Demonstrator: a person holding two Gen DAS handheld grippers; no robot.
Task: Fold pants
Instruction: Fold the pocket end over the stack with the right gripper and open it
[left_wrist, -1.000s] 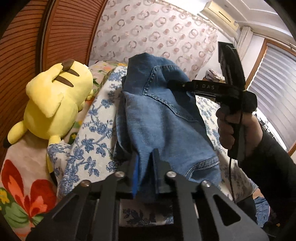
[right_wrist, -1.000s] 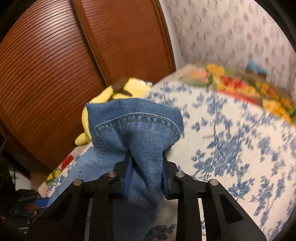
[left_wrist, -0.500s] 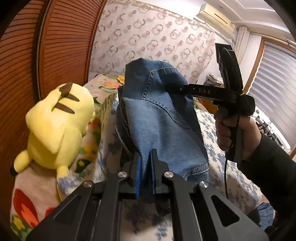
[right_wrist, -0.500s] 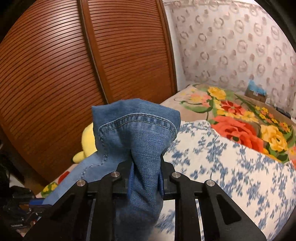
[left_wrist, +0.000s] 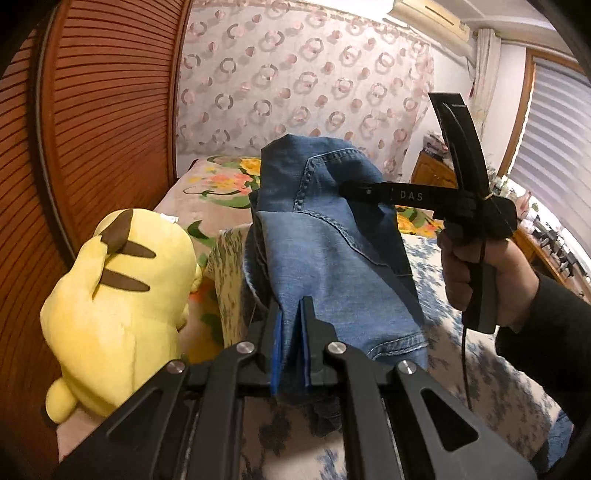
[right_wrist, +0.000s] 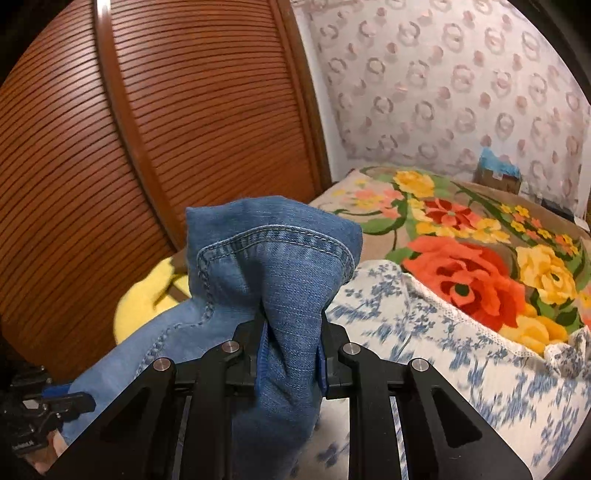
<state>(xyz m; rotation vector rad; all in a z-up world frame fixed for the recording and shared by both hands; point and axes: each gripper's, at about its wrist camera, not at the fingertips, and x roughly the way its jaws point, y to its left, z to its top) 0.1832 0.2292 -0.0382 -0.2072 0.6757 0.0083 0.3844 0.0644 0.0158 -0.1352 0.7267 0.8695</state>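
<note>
The blue denim pants (left_wrist: 325, 258) hang lifted above the bed, held by both grippers. My left gripper (left_wrist: 291, 325) is shut on a lower edge of the pants. My right gripper (right_wrist: 291, 332) is shut on a bunched fold of the pants (right_wrist: 273, 258) with a stitched hem above its fingers. In the left wrist view the right gripper (left_wrist: 347, 190) pinches the upper part of the denim, with the hand (left_wrist: 480, 273) holding it at the right.
A yellow plush toy (left_wrist: 118, 302) sits at the left by the wooden slatted doors (left_wrist: 92, 129). The bed has a blue-flowered white cover (right_wrist: 424, 350) and a bright floral blanket (right_wrist: 480, 251). A patterned curtain (left_wrist: 295, 81) hangs behind.
Both grippers have risen with the pants. The bed sits lower in view, and more of the doors, curtain and floral blanket shows.
</note>
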